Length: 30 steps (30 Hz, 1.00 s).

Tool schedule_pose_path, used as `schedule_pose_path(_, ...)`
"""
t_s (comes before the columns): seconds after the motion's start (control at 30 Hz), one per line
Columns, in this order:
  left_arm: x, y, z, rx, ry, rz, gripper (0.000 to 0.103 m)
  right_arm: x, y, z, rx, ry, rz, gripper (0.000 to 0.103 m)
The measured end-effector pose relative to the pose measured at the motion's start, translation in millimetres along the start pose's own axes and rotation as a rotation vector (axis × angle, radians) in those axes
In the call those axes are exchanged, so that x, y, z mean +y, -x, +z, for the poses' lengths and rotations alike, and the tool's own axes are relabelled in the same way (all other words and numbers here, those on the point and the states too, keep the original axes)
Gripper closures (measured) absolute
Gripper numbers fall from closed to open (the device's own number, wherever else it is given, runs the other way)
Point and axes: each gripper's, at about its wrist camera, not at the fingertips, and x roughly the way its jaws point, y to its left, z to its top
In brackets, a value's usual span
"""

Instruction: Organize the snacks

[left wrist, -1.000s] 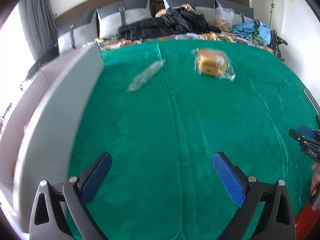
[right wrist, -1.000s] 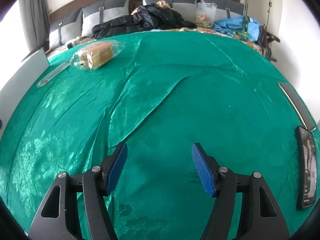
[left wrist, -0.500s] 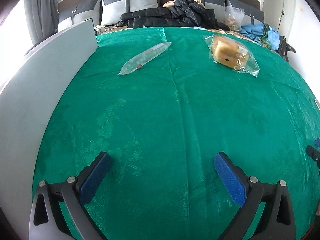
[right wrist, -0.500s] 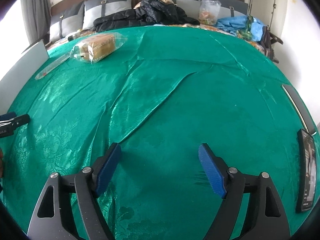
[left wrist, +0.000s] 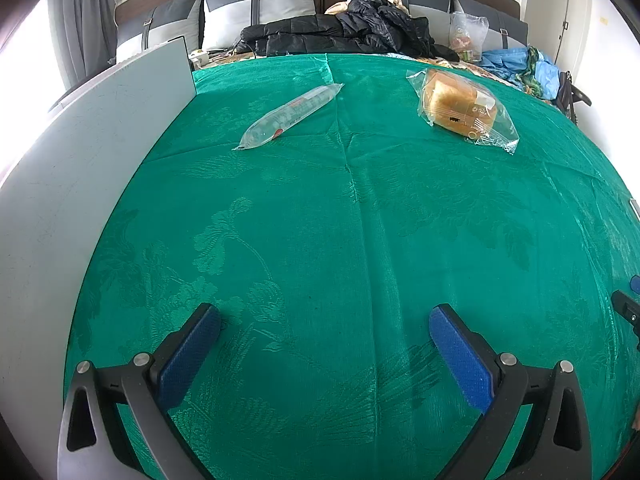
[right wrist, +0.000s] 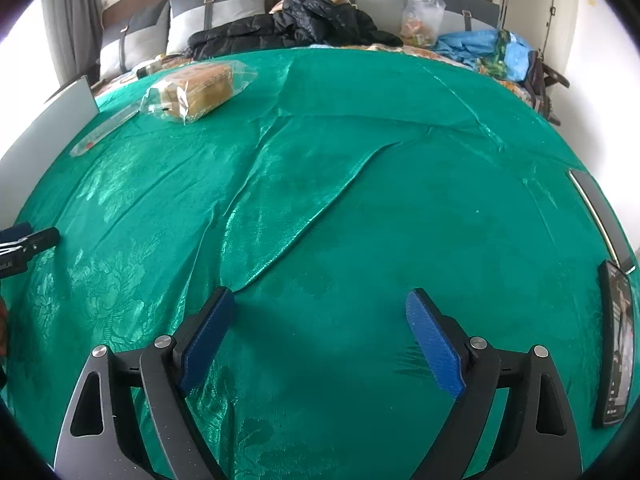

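Observation:
Two snacks lie at the far side of a green cloth (left wrist: 340, 220): a long clear tube-shaped packet (left wrist: 290, 114) (right wrist: 102, 132) and a bagged loaf of bread (left wrist: 460, 108) (right wrist: 200, 90). My left gripper (left wrist: 324, 320) hovers open over bare cloth near the front, well short of both. My right gripper (right wrist: 320, 308) is over bare, wrinkled cloth; its jaws are opening with nothing between them. The left gripper's tip (right wrist: 28, 240) shows at the left edge of the right wrist view, and the right gripper's tip (left wrist: 628, 308) at the right edge of the left wrist view.
A grey-white board (left wrist: 80, 152) (right wrist: 52, 120) runs along the cloth's left side. A phone (right wrist: 616, 344) and a dark flat slab (right wrist: 600, 216) lie at the right edge. Behind the cloth are pillows, a black jacket (left wrist: 348, 28), a clear bag (left wrist: 466, 36) and blue fabric (left wrist: 520, 64).
The left wrist view has swung left and lower, so both snacks sit more to the right and closer. The right gripper's jaws have spread wider apart.

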Motion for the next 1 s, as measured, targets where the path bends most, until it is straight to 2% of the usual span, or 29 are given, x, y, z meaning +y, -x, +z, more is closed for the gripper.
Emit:
schedule_pose_path(0.33, 0, 0, 0, 0.000, 0.000, 0.000, 0.000, 1, -1, 1, 0.007, 0.005, -0.004, 0.013)
schedule_pose_path(0.53, 0, 0, 0, -0.001, 0.001, 0.000, 0.000, 8, -7, 10, 0.050, 0.013, -0.013, 0.014)
schedule_pose_path(0.8, 1, -1, 1, 0.000, 0.001, 0.000, 0.000, 15, -16, 17, 0.000, 0.014, 0.008, 0.012)
schedule_pose_path(0.9, 0, -5, 7, 0.044, -0.041, -0.031, 0.000, 15, -15, 16, 0.000, 0.014, 0.012, 0.012)
schedule_pose_path(1.0, 2, -14, 36, 0.101, -0.110, -0.087, 0.000, 15, -15, 16, 0.000, 0.014, 0.012, 0.012)
